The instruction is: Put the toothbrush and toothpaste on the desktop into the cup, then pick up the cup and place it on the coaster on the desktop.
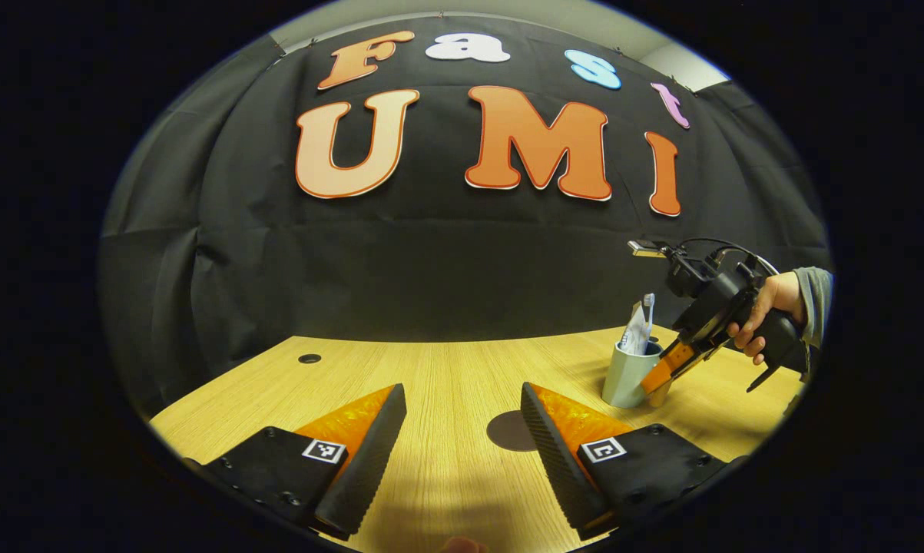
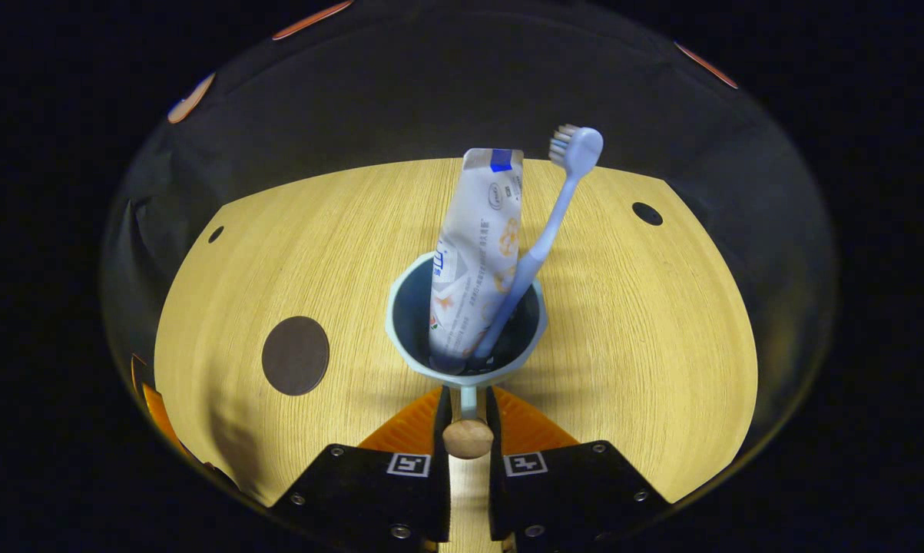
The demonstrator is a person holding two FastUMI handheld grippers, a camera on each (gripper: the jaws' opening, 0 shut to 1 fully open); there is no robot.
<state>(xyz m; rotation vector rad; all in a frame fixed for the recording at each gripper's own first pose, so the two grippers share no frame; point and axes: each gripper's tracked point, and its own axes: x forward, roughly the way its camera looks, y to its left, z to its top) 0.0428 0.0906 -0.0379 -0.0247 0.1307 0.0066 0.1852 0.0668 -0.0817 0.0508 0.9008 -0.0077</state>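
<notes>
While our right tongs (image 2: 468, 418) clench the cup's handle (image 2: 468, 430), the cup (image 2: 465, 322) stands on the worktop (image 2: 623, 307) holding toothpaste (image 2: 473, 261) and toothbrush (image 2: 542, 238). Our left tongs (image 1: 462, 438) gape, released, with the dark coaster (image 1: 508, 430) between their tips.

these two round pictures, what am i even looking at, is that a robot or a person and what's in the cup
No robot arm here: a person holds a two-finger gripper in each hand, and a fisheye camera rides on each one, looking forward along its fingers.

The left gripper view shows the left gripper low in the picture, open and holding nothing above the wooden desk. Farther off you see a hand holding the other tool.

The right gripper view looks down from the right gripper, whose fingers are closed on the handle of a pale blue cup. In the cup stand a toothpaste tube and a toothbrush, head up. The dark round coaster lies on the desk beside it, with nothing on it.
</notes>
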